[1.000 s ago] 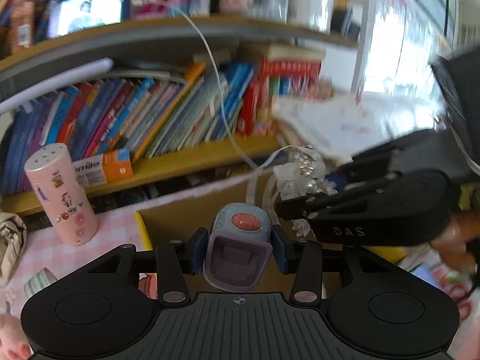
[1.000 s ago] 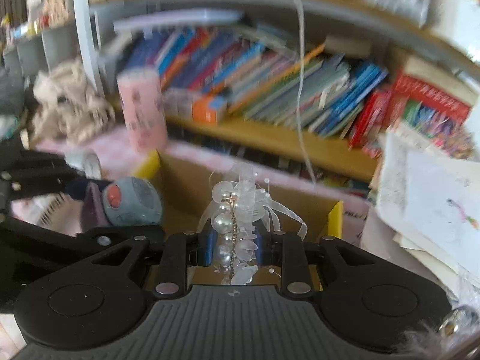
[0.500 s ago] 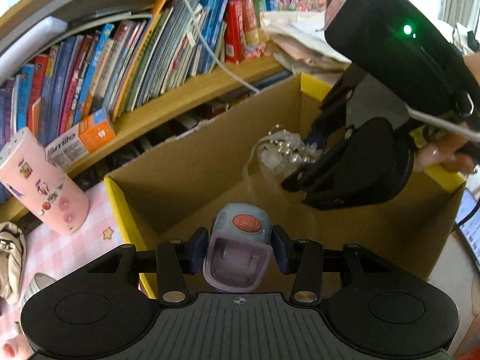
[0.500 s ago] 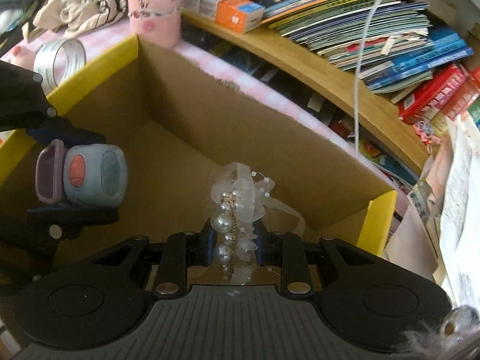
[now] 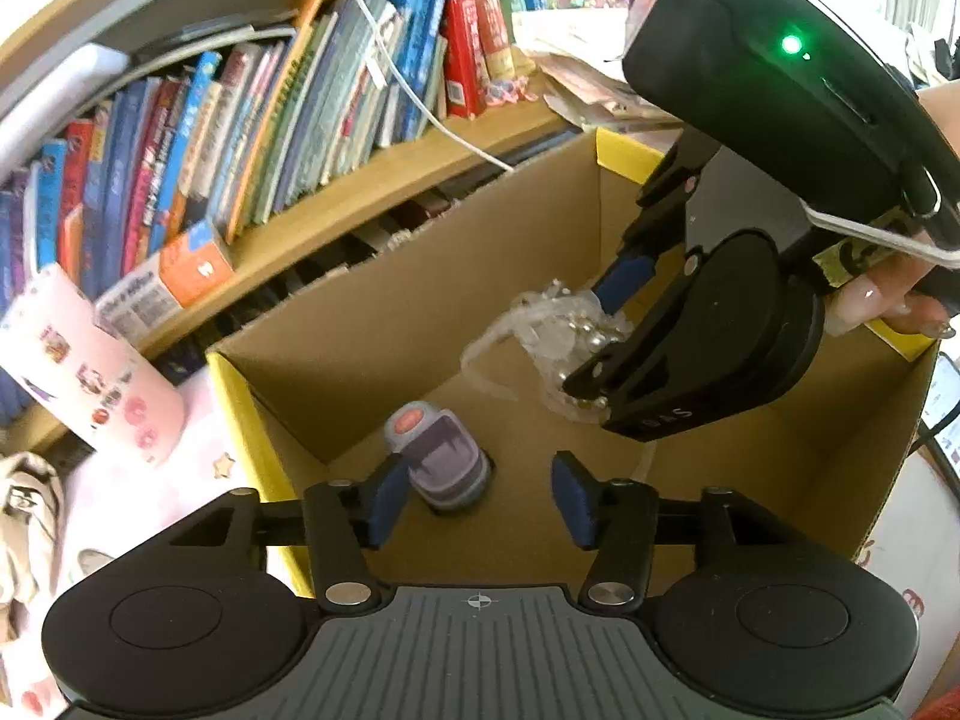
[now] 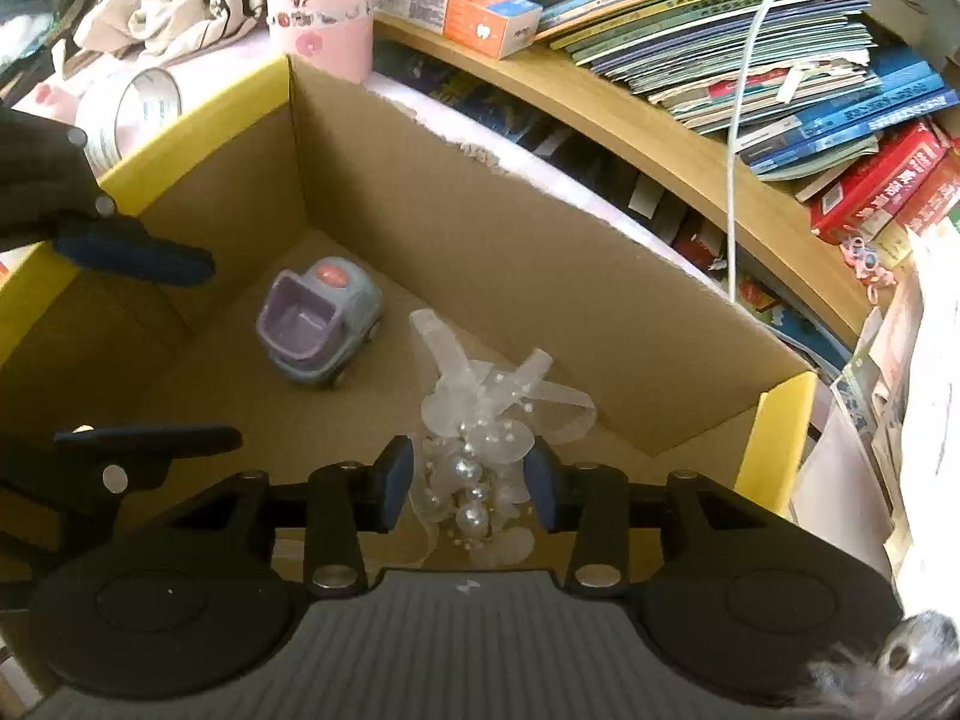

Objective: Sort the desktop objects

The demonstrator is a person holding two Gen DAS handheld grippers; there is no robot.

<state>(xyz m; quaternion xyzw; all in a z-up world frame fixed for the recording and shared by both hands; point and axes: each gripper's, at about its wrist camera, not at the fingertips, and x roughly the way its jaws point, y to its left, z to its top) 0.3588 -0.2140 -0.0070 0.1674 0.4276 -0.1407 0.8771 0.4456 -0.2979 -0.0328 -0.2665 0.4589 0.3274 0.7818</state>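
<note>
A small grey and purple toy car (image 5: 441, 456) (image 6: 321, 324) lies on the floor of the cardboard box (image 5: 240, 396) (image 6: 198, 114) with yellow rim. My left gripper (image 5: 480, 498) (image 6: 222, 351) hovers just above it, its jaws opening, and the pads are clear of the toy. A white ribbon bow with pearls (image 6: 480, 420) (image 5: 552, 330) sits between the pads of my right gripper (image 6: 468, 480) (image 5: 591, 336). Those jaws are opening too, and the ribbon ends spread loose over the box floor. A person's fingers (image 5: 888, 306) hold the right gripper.
A wooden shelf packed with books (image 5: 270, 120) (image 6: 780, 60) runs behind the box, with a white cable (image 5: 420, 108) (image 6: 738, 120) hanging down. A pink sticker-covered cylinder (image 5: 90, 372) (image 6: 318, 0), an orange and white carton (image 5: 168, 276) and a tape roll (image 6: 132, 114) stand left of the box. Loose papers (image 6: 924, 390) are piled right.
Both grippers sank into the box and their jaws parted. The toy car left the left pads and now lies on the box floor. The bow sits looser between the right pads.
</note>
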